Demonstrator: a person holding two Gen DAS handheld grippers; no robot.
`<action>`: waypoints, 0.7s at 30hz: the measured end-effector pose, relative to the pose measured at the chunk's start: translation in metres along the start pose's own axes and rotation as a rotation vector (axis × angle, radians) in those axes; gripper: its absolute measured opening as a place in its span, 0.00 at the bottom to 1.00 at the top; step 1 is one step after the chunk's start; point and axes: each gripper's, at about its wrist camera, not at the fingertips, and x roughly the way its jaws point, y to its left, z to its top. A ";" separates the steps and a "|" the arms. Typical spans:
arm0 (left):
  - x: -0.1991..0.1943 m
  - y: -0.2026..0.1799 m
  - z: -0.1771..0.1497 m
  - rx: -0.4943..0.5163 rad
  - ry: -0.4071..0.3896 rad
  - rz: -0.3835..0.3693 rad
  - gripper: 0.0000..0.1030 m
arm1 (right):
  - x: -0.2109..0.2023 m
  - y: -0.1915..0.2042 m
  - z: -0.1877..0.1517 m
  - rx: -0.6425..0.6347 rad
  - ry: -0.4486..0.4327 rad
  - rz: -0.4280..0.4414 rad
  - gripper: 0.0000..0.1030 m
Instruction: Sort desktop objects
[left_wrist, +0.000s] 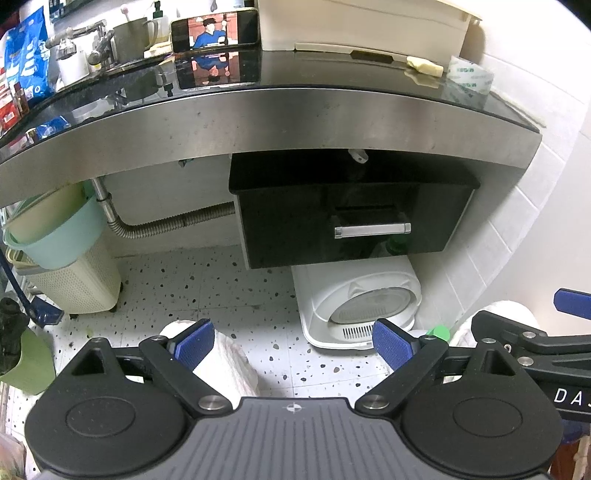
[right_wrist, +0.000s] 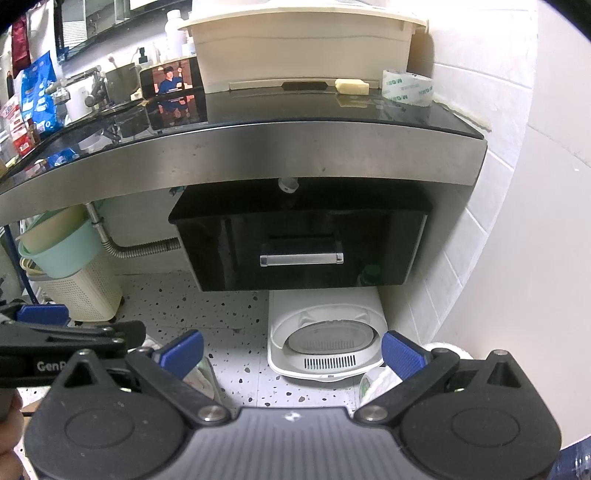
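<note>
On the dark glossy countertop (left_wrist: 295, 79) lie a roll of clear tape (left_wrist: 470, 76) at the far right, a pale yellow eraser-like block (left_wrist: 424, 66) beside it, and a flat cream bar with a black insert (left_wrist: 354, 55) in front of a cream bin (left_wrist: 362, 26). In the right wrist view the tape (right_wrist: 406, 88), the block (right_wrist: 351, 86) and the bin (right_wrist: 303, 44) show too. My left gripper (left_wrist: 293, 347) is open and empty, well short of the counter, above the floor. My right gripper (right_wrist: 291, 354) is open and empty as well.
A phone (left_wrist: 214, 31) showing video leans on the counter left of the bin; a metal mug (left_wrist: 131, 37), tap and blue packets stand further left. Below hang a black drawer (left_wrist: 351, 218) with a silver handle, a white appliance (left_wrist: 354, 306), a hose and baskets (left_wrist: 70, 258).
</note>
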 end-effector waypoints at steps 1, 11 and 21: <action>0.000 0.000 0.000 -0.002 0.001 -0.005 0.90 | 0.000 0.000 0.000 0.000 -0.001 0.000 1.00; 0.006 0.001 0.001 -0.034 0.007 -0.009 0.90 | 0.001 0.000 -0.001 0.007 -0.008 0.000 1.00; 0.011 0.007 -0.005 -0.045 0.001 0.012 0.90 | 0.005 -0.002 -0.004 0.003 -0.011 -0.007 1.00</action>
